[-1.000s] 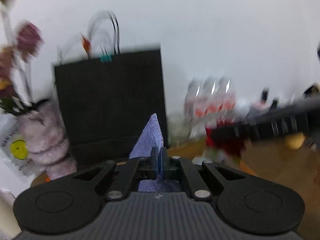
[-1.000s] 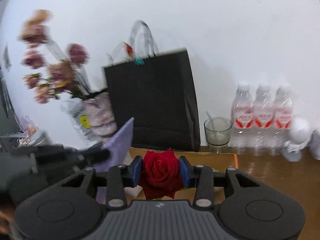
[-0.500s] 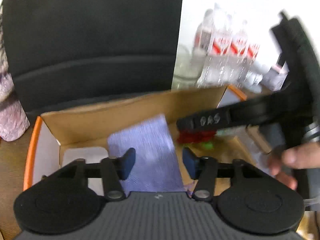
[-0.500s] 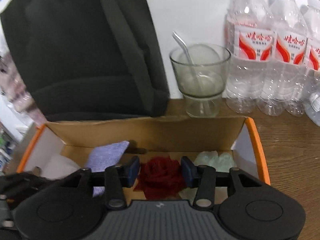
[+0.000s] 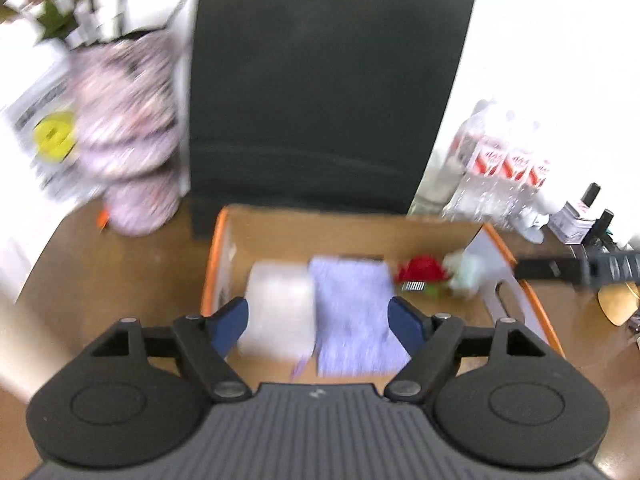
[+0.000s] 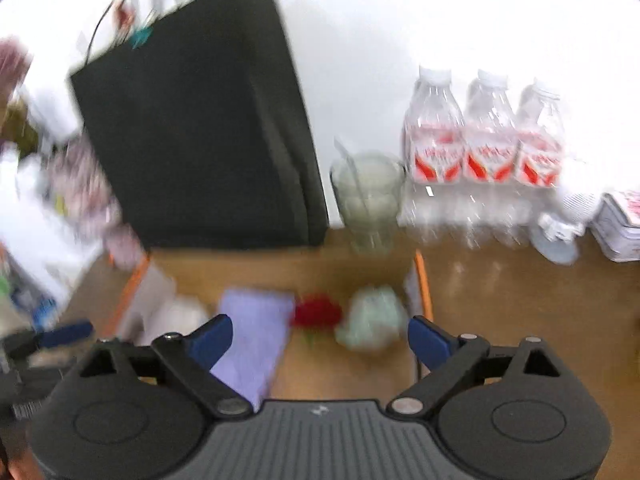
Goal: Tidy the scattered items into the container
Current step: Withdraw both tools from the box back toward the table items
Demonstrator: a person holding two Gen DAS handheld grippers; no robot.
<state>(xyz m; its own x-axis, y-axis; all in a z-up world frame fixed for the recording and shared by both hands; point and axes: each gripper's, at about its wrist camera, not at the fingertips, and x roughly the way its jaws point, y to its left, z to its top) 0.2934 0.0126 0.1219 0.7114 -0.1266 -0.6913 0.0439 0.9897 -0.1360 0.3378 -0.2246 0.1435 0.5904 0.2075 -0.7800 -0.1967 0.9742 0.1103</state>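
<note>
Purple cloth (image 5: 354, 316) and red rose (image 5: 420, 270) lie in the cardboard box (image 5: 216, 264) on our desk (image 6: 520, 300), both our left gripper (image 5: 318, 322) and right gripper (image 6: 318, 338) spread their fingers empty above it, so we judge this drop done and next seek any stray item.

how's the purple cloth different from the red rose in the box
The purple cloth lies flat and spread out, a broad rectangle; the red rose is a small rounded clump. The cloth sits mid-box beside a white bundle, while the rose sits further right, next to a pale green item. The cloth covers far more of the floor than the rose. Both rest inside the cardboard box, free of either gripper.
</note>
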